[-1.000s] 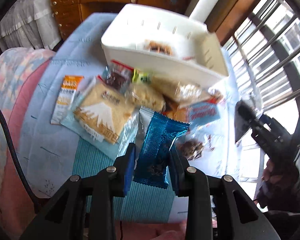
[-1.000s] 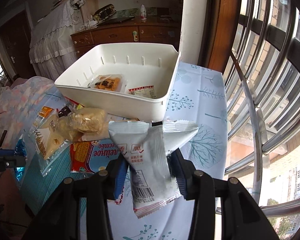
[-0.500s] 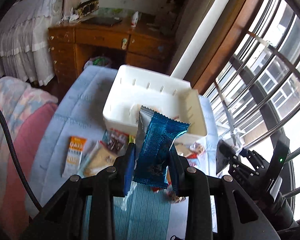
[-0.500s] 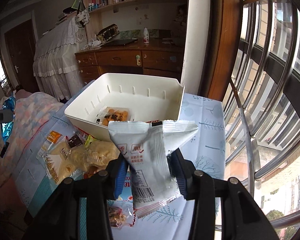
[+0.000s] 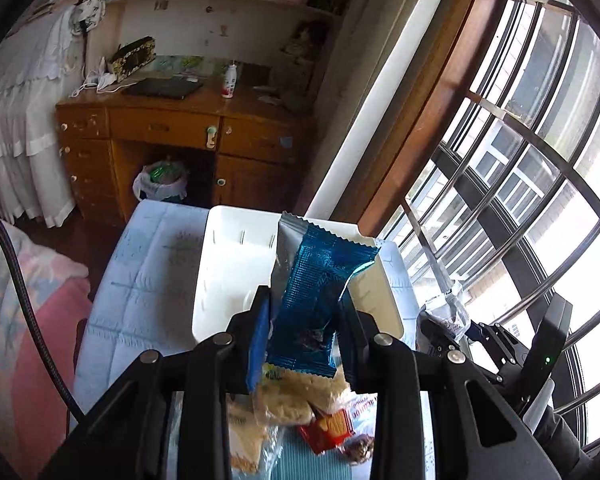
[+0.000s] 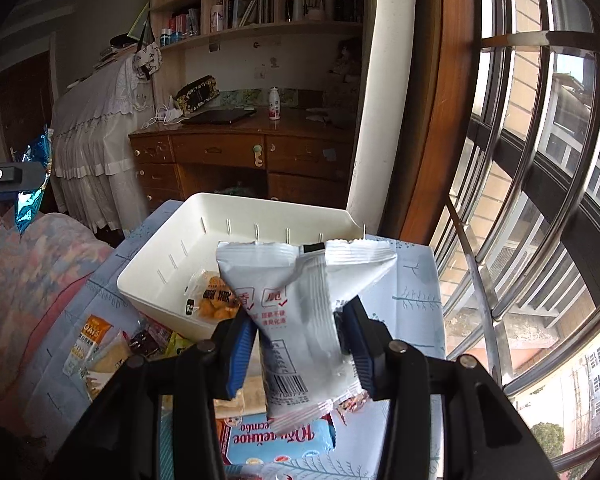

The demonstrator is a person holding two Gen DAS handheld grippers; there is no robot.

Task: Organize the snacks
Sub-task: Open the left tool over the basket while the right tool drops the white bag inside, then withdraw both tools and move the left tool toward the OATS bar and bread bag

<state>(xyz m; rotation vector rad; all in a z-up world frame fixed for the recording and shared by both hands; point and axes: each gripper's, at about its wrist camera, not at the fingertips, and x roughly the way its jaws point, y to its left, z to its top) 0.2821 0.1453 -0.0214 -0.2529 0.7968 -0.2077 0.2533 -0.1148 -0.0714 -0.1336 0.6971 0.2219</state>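
Nearest the left wrist camera: left gripper [image 5: 304, 332], matte black plastic arms with blue pads, fingers [image 5: 258, 344] pinched tight on a blue foil packet [image 5: 320, 292]. Crinkled metallic wrapper, silver inner flap, zigzag-cut top edge, held upright above the pile. Just below the fingers: loose snack packets [image 5: 300, 404] in clear and printed film, pale crackers showing through, a red wrapper with biscuit print, all lying on a ribbed teal mat [image 5: 308, 464].

Nearest the right wrist camera: right gripper [image 6: 300, 344], same black frame and blue pads, fingers [image 6: 358, 350] closed on a white packet [image 6: 304, 320]. Smooth glossy film, pillow shape squeezed at the waist, crimped flat seal across the top, barcode low on the front, red characters mid-panel. Underneath: a light-blue printed bag [image 6: 276, 436] and, to the left, an orange oat bar wrapper [image 6: 86, 340] flat on the tabletop [image 6: 412, 292], covered in pale blue cloth with thin tree drawings.

Further back: white plastic bin [image 6: 160, 272], rectangular with rounded corners, smooth walls, narrow vertical slots along the sides, one clear packet of golden-brown pieces [image 6: 216, 300] lying on its floor. Beyond the bin: worn wooden desk [image 6: 236, 152] with round drawer knobs, a small white bottle [image 6: 275, 103] on top. To the right: curved metal window bars [image 6: 540, 184], shiny and tubular.
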